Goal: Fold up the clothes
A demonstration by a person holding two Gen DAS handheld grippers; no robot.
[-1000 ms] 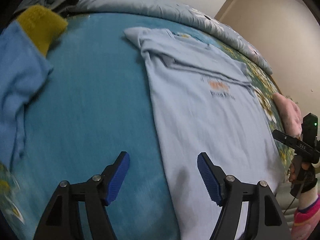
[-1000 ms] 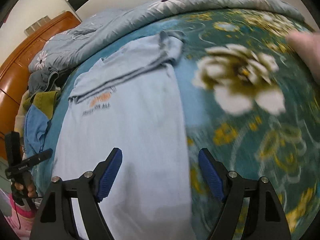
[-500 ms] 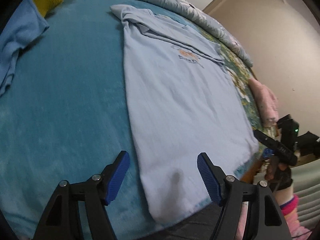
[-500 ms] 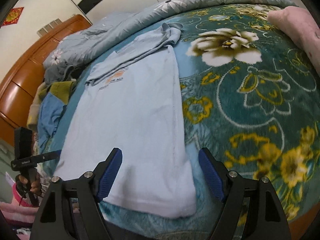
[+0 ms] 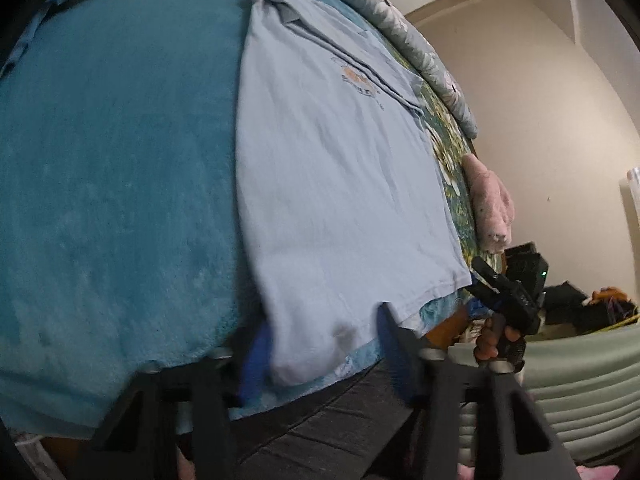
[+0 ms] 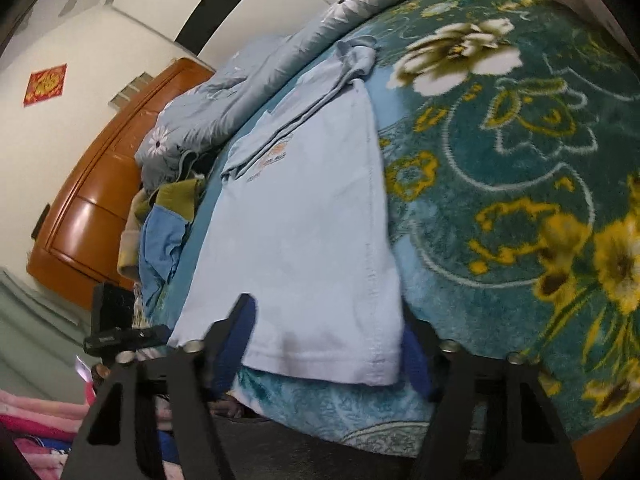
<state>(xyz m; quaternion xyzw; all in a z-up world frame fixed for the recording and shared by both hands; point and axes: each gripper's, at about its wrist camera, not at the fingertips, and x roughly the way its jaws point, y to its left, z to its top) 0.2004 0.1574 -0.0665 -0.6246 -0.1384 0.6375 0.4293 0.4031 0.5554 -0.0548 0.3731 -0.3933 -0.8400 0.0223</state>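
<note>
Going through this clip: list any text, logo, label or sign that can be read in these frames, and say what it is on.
Light blue T-shirt, chest print: an orange logo over a line of dark letters, too blurred to read in either view.
Red square wall sign: gold characters, too small to read.
Other gripper's handle: a small white label, too small to read.
Nothing else carries text.

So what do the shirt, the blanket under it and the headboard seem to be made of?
Shirt: thin knit, probably cotton jersey, matte; it lies flat with soft creases and a stitched hem.
Blanket: plush fleece, likely synthetic; a fuzzy nap blurs the flower print.
Headboard: wood or wood veneer with glossy varnish; bright light reflections sit on the orange-brown panels. Which of the two cannot be told.
</note>
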